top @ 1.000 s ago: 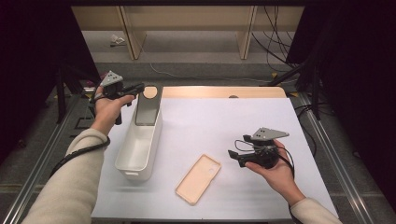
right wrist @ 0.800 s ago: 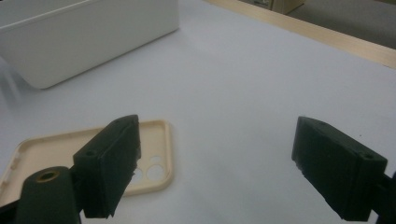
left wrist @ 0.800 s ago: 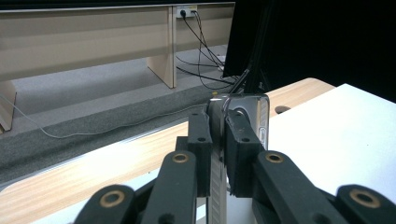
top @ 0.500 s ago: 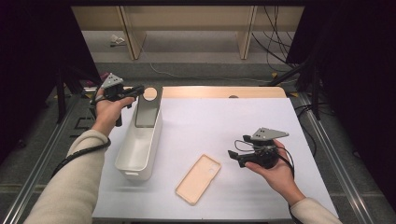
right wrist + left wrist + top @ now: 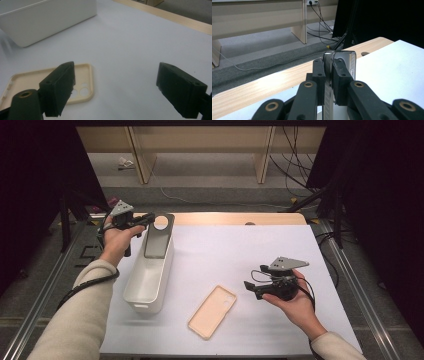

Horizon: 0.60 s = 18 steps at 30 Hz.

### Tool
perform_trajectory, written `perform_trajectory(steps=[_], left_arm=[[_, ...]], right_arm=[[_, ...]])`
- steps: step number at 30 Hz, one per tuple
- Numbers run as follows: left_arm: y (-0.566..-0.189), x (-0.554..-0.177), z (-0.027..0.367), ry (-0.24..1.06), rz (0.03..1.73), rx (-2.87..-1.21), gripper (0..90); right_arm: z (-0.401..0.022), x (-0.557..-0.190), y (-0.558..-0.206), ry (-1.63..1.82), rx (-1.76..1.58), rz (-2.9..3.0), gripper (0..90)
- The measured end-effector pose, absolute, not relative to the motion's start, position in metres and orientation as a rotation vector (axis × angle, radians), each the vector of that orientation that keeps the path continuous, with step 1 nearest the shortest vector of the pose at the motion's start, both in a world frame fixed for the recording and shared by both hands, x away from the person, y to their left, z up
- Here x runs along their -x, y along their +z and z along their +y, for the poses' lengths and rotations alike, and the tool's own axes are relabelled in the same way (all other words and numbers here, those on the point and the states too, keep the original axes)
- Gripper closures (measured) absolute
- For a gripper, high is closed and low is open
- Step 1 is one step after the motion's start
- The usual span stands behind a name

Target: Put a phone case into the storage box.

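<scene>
My left gripper (image 5: 149, 219) is at the table's far left, over the far end of a long white bin (image 5: 164, 279). Its jaws are shut on the edge of a dark, see-through phone case (image 5: 158, 245) with a round camera hole. The case hangs tilted over the bin's far end. In the left gripper view the pads (image 5: 319, 75) pinch the case's thin rim (image 5: 351, 60). A beige phone case (image 5: 212, 311) lies inner side up near the front middle. My right gripper (image 5: 250, 287) is held just right of it, open, with nothing between its fingers (image 5: 60, 85).
The white mat (image 5: 240, 255) covers most of a wooden table (image 5: 225, 218). Metal rails run along both sides. In the right gripper view the bin (image 5: 50, 17) stands beyond the beige case (image 5: 25, 80). Cables lie on the floor behind the table.
</scene>
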<state>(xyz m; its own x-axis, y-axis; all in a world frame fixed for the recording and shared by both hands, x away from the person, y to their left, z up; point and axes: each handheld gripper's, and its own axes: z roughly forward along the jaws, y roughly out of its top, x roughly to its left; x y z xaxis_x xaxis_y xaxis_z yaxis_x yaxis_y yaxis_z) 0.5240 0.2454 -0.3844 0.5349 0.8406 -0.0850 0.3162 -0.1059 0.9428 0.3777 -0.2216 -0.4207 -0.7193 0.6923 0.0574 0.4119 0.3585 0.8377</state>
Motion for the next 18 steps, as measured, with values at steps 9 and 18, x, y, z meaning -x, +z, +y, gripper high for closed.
perform_trajectory(steps=[9,18], left_arm=[[-0.3878,-0.5249,0.2462,0.592,0.994,-1.675,81.4],[-0.3945,-0.5248,0.2477,0.587,1.010,-1.679,81.3]], right_arm=[[-0.2217,-0.3779,-0.4206,1.295,-0.979,2.322,16.5],[-0.2214,-0.3779,-0.4209,1.295,-0.976,2.325,16.4]])
